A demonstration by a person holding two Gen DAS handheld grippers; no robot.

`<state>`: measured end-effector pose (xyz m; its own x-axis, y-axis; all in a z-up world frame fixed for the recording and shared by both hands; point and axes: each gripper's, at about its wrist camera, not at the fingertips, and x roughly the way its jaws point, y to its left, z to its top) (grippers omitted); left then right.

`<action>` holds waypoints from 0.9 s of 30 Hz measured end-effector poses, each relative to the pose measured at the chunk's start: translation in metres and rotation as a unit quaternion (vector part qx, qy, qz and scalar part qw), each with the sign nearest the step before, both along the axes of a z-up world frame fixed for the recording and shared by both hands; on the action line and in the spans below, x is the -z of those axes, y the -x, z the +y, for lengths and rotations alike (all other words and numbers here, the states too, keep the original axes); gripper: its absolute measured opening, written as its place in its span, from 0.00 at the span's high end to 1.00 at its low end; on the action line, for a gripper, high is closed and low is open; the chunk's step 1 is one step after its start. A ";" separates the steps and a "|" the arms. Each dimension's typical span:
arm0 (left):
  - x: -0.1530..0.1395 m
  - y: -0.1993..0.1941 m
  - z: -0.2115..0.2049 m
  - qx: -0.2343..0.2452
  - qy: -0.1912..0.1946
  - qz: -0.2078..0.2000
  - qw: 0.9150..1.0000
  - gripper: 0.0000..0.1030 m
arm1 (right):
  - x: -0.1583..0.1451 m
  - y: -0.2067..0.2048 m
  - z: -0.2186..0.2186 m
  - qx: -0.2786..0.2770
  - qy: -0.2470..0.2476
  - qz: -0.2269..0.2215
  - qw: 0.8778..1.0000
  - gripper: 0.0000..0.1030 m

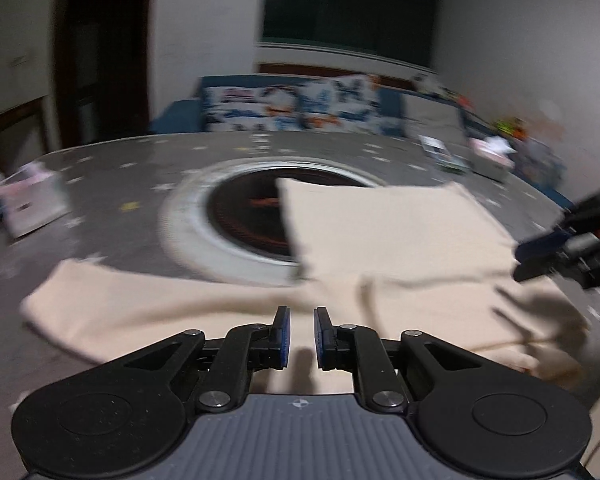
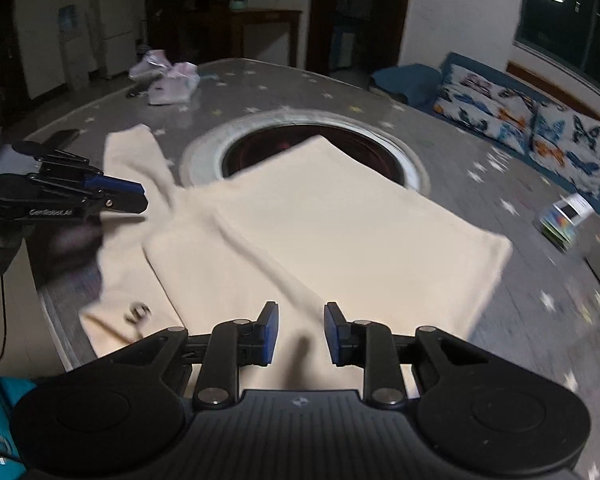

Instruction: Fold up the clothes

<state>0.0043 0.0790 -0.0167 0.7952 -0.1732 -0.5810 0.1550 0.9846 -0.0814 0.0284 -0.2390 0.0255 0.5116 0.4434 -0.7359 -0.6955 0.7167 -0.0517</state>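
A cream long-sleeved garment point(image 1: 400, 240) lies spread on the grey star-patterned table point(image 1: 120, 184), partly over a round dark opening point(image 1: 248, 208). One sleeve point(image 1: 120, 308) stretches left. My left gripper point(image 1: 301, 320) is open and empty, hovering over the garment's near edge. My right gripper point(image 1: 540, 256) shows at the right edge of that view. In the right wrist view the garment point(image 2: 340, 216) lies with one side folded over, a sleeve point(image 2: 140, 156) pointing away. My right gripper point(image 2: 301, 320) is open and empty above it. My left gripper point(image 2: 132, 196) shows at the left.
A white box point(image 1: 32, 204) stands at the table's left. Small packets point(image 1: 444, 152) and a box point(image 1: 492, 160) sit at the far right. A blue sofa with patterned cushions point(image 1: 292, 108) stands behind. The round opening point(image 2: 320, 148) has a pale rim point(image 2: 204, 152).
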 end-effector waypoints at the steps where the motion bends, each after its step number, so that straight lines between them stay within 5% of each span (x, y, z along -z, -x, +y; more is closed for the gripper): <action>1: 0.000 -0.001 0.009 -0.019 0.002 0.001 1.000 0.86 | 0.001 -0.002 0.008 -0.009 -0.001 0.001 1.000 0.76; 5: 0.000 -0.001 0.042 -0.097 -0.009 0.000 0.995 0.66 | 0.006 -0.007 0.040 -0.045 -0.006 0.006 0.999 0.76; 10: 0.000 -0.001 0.078 -0.173 -0.028 -0.004 0.985 0.65 | 0.013 -0.015 0.073 -0.072 -0.016 0.015 0.997 0.77; 20: 0.012 -0.020 0.131 -0.277 0.015 0.027 0.960 0.61 | 0.028 -0.025 0.091 -0.071 -0.015 0.032 0.997 0.77; 23: 0.014 -0.024 0.136 -0.283 0.032 0.029 0.958 0.64 | 0.022 -0.021 0.087 -0.068 -0.020 0.025 0.997 0.77; 27: 0.014 -0.029 0.139 -0.285 0.049 0.025 0.957 0.90 | 0.012 -0.015 0.077 -0.060 -0.035 0.014 0.997 0.77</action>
